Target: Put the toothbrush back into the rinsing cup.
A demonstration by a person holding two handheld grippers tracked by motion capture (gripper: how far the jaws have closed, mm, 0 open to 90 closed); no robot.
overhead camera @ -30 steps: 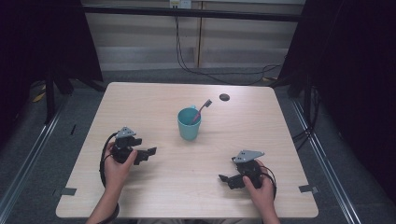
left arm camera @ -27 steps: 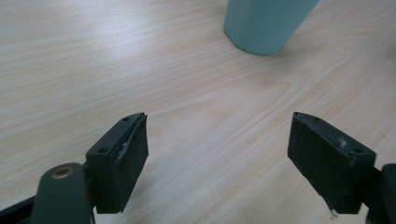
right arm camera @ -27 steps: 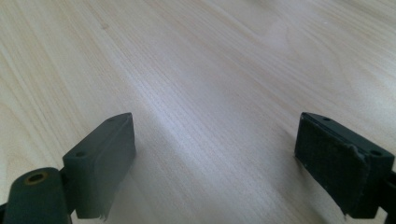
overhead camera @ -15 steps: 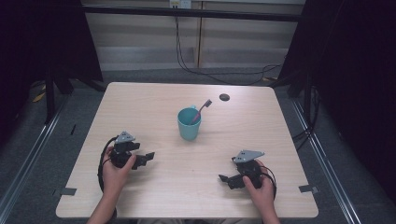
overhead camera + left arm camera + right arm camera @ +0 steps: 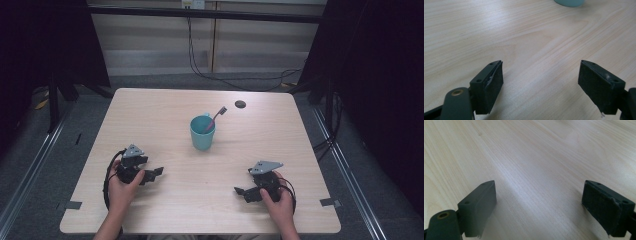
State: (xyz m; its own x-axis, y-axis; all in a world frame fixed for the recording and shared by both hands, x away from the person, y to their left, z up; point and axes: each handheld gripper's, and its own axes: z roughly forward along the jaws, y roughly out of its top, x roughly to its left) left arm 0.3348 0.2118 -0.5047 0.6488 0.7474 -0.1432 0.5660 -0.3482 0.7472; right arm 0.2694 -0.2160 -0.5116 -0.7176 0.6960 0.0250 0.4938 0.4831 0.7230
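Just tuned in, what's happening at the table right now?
A person holds a gripper in each hand low over the wooden table. The left gripper and right gripper both have their jaws wide apart with nothing between them. A teal cup with a pink toothbrush in it stands mid-table, untouched.

Wooden table (image 5: 150, 115), grey floor (image 5: 60, 150), dark curtains (image 5: 45, 40)

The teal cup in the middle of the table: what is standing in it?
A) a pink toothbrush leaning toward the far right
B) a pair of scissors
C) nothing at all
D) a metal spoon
A: in the high view a pink toothbrush rises out of the teal cup, its head tilted past the rim toward the far right, while both grippers rest apart from it near the table's front edge.
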